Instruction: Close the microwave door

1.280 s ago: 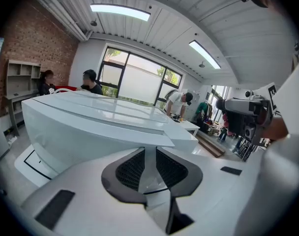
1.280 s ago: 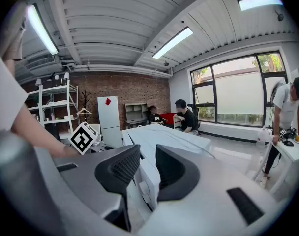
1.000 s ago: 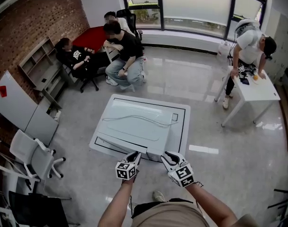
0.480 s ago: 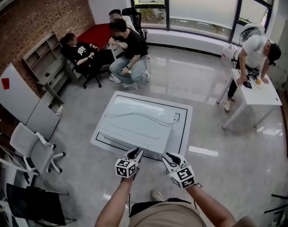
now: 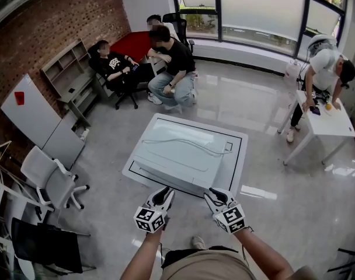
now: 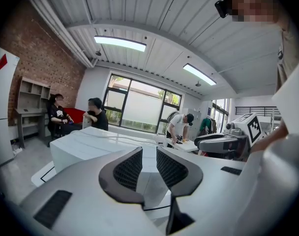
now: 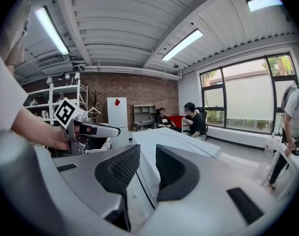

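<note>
The left hand-held gripper (image 5: 164, 194) and right hand-held gripper (image 5: 212, 196) hang beside the microwave (image 5: 177, 150). The left jaws have just been opening, nothing between them. The right jaws stand slightly apart, empty.

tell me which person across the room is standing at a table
The person in the white shirt, bent over the white table at far right. The others are gathered by the red sofa at the back left.

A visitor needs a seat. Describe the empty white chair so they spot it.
Start at the brick wall on the left. Near the red-marked white panel stands the white chair. It alone is white; the chairs farther back are dark.
</note>
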